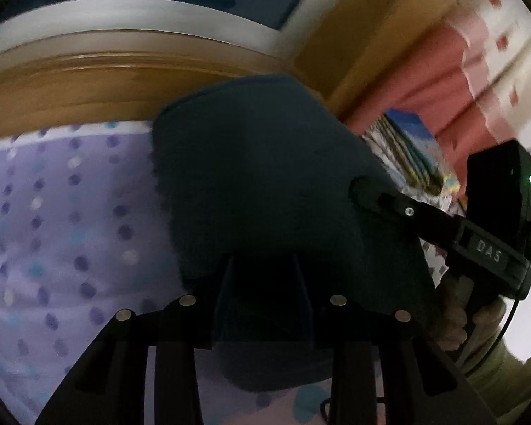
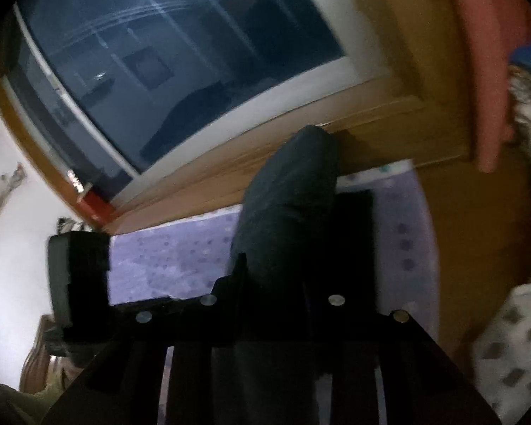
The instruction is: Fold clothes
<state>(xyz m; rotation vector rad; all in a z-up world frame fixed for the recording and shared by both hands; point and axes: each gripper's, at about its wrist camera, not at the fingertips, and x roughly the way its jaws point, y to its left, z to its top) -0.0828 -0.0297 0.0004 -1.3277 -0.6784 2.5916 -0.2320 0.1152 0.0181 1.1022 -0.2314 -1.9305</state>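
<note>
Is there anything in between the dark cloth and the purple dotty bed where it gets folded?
Nothing visible. The dark cloth hangs from both claws, left claw and right claw, over the purple dotted sheet. The sheet below it looks bare.

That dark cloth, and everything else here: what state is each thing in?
Dark cloth: bunched, lifted above the bed, gripped from both sides.
Left gripper: shut on the cloth.
Right gripper: shut on the cloth.
Dotted purple bedsheet: spread flat.
Red curtain: hanging, drawn aside.
Window: closed, dark outside.

Home bedroom: dotted purple bedsheet [image 1: 53, 212], wooden window frame [image 2: 301, 131], red curtain [image 1: 424, 81].
</note>
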